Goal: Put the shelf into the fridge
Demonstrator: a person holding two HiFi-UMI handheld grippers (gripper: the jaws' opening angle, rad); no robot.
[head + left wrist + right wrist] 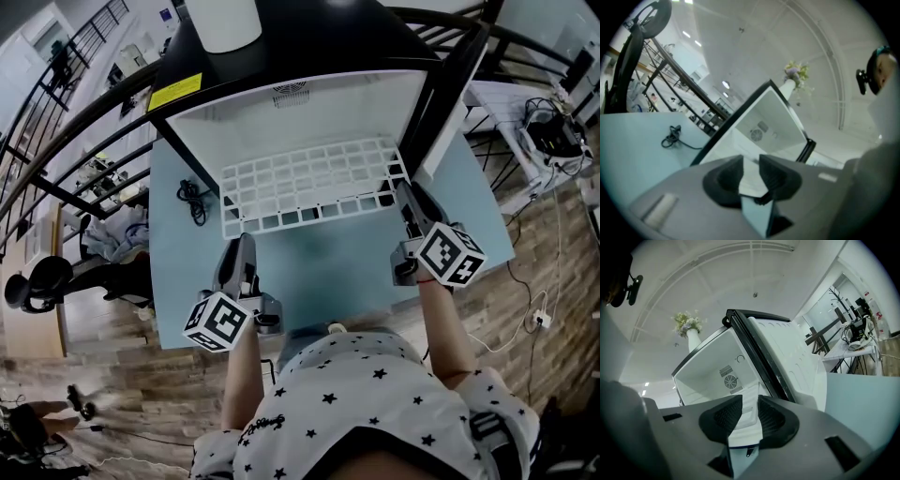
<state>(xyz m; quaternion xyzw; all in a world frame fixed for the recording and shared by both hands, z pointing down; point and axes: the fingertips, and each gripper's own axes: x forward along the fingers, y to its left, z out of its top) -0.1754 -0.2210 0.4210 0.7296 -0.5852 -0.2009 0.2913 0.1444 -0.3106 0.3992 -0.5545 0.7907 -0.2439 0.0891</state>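
A small black fridge [309, 56] stands open on the light blue table [337, 272], its door [450, 84] swung to the right. The white wire shelf [309, 183] lies in the opening, its front part sticking out over the table. My right gripper [405, 190] is at the shelf's front right corner, jaws apart; whether they touch it I cannot tell. My left gripper [246, 242] hovers just short of the shelf's front left corner. In the left gripper view the gripper [751, 159] stands open on nothing, facing the fridge [764, 126]. The right gripper [750, 399] also shows an empty gap, facing the fridge [717, 366].
A coiled black cable [194, 200] lies on the table left of the fridge. A white vase [223, 23] stands on the fridge top. The open door [787, 352] walls off the right side. Black railings run behind, and a cluttered side table [548, 131] stands at far right.
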